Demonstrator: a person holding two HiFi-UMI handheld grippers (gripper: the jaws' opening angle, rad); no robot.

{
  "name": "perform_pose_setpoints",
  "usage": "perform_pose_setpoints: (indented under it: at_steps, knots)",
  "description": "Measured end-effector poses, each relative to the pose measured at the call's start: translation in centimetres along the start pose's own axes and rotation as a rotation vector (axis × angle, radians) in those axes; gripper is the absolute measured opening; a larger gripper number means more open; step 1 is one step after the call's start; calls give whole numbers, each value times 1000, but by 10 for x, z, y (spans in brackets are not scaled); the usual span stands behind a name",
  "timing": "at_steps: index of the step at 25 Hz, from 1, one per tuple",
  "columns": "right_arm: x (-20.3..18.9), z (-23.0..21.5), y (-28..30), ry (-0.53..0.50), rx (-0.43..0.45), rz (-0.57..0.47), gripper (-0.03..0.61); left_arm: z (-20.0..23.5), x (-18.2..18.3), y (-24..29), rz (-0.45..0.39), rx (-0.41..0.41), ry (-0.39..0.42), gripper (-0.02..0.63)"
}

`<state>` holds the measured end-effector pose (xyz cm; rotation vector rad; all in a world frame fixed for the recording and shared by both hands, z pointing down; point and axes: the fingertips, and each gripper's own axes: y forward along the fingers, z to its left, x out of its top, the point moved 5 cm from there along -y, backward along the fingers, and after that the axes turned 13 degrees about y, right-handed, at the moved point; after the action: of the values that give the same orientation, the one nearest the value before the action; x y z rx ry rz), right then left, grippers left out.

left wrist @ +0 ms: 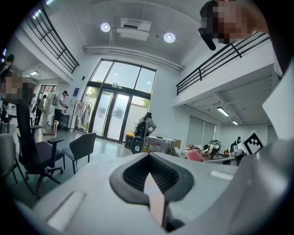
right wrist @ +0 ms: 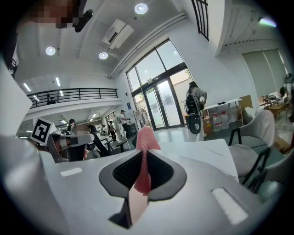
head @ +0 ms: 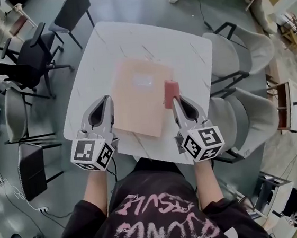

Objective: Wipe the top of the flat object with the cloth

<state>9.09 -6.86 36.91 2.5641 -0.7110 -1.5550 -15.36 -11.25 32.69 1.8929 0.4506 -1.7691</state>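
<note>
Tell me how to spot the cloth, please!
Find the white table with the pale peach flat board lying in its middle. At the board's right edge, the right gripper pinches the cloth. It is small and soft, and a darker pink than the board beside it.

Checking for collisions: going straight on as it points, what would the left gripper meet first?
Likely nothing: the left gripper points over bare table beside the flat object; height is unclear.

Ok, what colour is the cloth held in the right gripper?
The cloth is pinkish red; the right gripper view shows it best.
</note>
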Motion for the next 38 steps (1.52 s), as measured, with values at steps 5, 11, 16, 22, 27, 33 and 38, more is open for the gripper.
perform_pose_setpoints:
  at_steps: [5,11,16,22,27,33,38]
  knots:
    - [-2,-2,10,1,0,13,49,3,-5,11,17,-14,-12,0]
    - [-5,-4,21,-4,-3,33,48,9,-12,20,35,-10,-18,0]
    - [-10,-8,28,8,-1,44,49,12,-22,24,42,-11,-33,0]
    - [-19,-13,36,21,-9,69,49,13,-33,29,58,-18,-50,0]
    - [-21,-16,42,28,-9,82,49,15,-38,33,68,-26,-50,0]
    - [-28,-21,46,37,-15,96,49,14,-50,35,91,-28,-56,0]
    - [-37,-25,49,45,-23,116,49,14,-60,36,107,-32,-54,0]
